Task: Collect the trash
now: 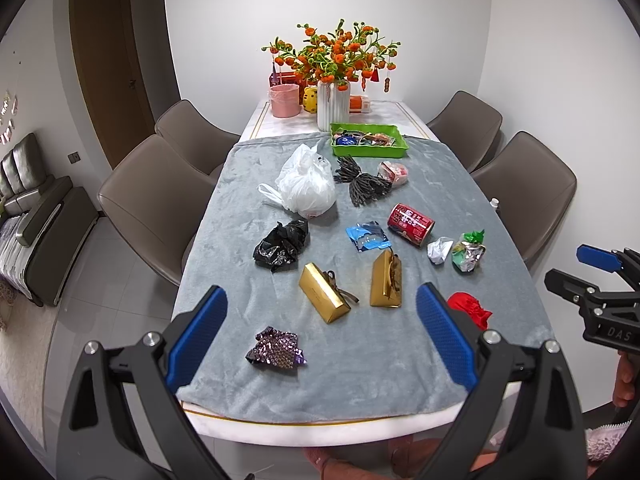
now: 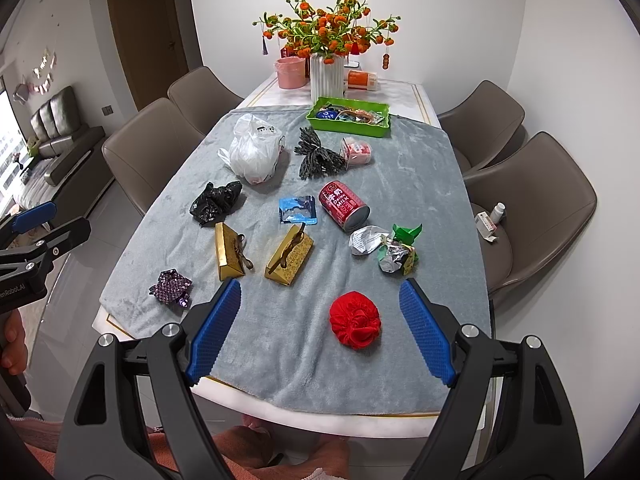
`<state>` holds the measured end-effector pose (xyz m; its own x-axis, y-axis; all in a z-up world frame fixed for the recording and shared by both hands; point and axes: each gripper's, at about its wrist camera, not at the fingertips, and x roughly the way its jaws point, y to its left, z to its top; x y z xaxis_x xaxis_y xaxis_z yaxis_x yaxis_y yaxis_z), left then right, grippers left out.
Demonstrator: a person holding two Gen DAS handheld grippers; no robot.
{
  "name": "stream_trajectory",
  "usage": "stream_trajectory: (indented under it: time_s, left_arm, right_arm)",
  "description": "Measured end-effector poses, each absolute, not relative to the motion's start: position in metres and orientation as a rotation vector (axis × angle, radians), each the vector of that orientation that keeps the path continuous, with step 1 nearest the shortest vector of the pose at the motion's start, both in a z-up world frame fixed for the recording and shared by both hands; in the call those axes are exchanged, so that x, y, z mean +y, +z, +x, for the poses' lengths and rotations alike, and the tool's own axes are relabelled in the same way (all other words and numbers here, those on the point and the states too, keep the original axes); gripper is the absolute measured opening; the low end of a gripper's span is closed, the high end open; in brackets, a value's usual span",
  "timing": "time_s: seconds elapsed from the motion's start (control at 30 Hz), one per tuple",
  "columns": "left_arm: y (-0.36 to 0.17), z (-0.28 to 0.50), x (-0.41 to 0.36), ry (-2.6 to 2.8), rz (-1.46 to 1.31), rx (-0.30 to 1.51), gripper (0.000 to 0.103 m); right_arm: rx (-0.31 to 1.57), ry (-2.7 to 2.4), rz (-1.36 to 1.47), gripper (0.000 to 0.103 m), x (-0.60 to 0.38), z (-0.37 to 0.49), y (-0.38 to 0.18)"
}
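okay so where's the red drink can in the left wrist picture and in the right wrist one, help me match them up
Left wrist: the red can lies on its side right of centre, just right of the blue wrapper.
Right wrist: the red can lies near the centre, open end toward the camera, again just right of the blue wrapper.
Shared landmark: the green tray at the far end of the grey cloth.

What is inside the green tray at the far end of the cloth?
The green tray holds a jumble of small items: a round blue piece and some orange and dark bits. What they are, and what lies beneath them, cannot be made out.
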<state>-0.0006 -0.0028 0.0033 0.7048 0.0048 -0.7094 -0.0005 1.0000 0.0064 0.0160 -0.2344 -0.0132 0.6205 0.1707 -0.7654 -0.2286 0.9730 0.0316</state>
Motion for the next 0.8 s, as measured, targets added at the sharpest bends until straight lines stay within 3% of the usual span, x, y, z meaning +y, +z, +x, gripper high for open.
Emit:
stream_trajectory:
  time_s: [0.8]
  left_arm:
    - [-0.049, 0.009, 0.04, 0.056, -0.069, 0.892, 0.095]
  right_arm:
    - [0.919, 0.384, -0.141, 0.079, -0.164, 0.05, -0.044]
